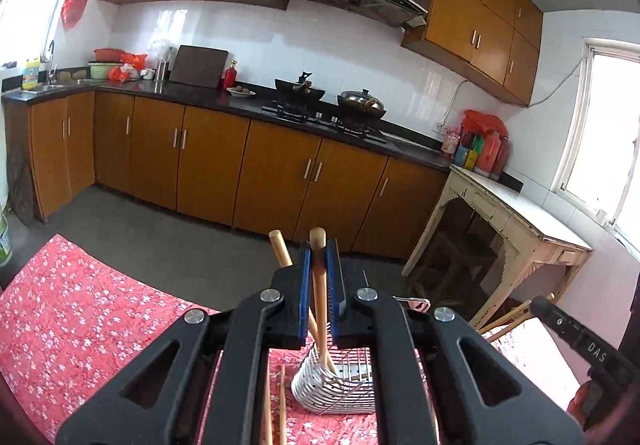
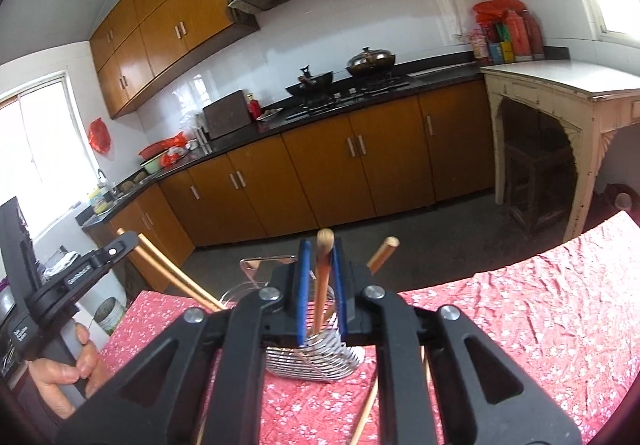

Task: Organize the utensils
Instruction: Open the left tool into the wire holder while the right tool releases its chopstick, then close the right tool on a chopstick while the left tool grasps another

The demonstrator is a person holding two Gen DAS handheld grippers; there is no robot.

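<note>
The left gripper [image 1: 319, 259] is clamped on a pale round wooden utensil handle [image 1: 319, 285] between its blue-lined fingers. The handle's long axis runs nearly straight up and down, its rounded end poking just above the fingertips and its lower length dropping into the silver wire utensil basket [image 1: 336, 389] directly below. A second light wooden handle [image 1: 280, 249] leans to the left of the fingers, also rooted in the basket.

The right gripper [image 2: 320, 265] is likewise clenched on an upright wooden handle [image 2: 323, 277] that descends into the same wire basket [image 2: 316, 359], with another wooden stick [image 2: 383, 253] angling off to its right. Whether both grippers grip one handle or two different ones cannot be told from these views.

The basket stands on the red floral cloth of the tabletop [image 1: 80, 309]. A few thin wooden chopsticks [image 1: 275, 405] lie loose on the cloth just beside the basket, nearer the left gripper, their length pointing toward the camera.

The coming move likely turns on the vertical line from gripper to basket: the held handle already sits over the opening, so lowering or releasing along that axis should seat it.
</note>
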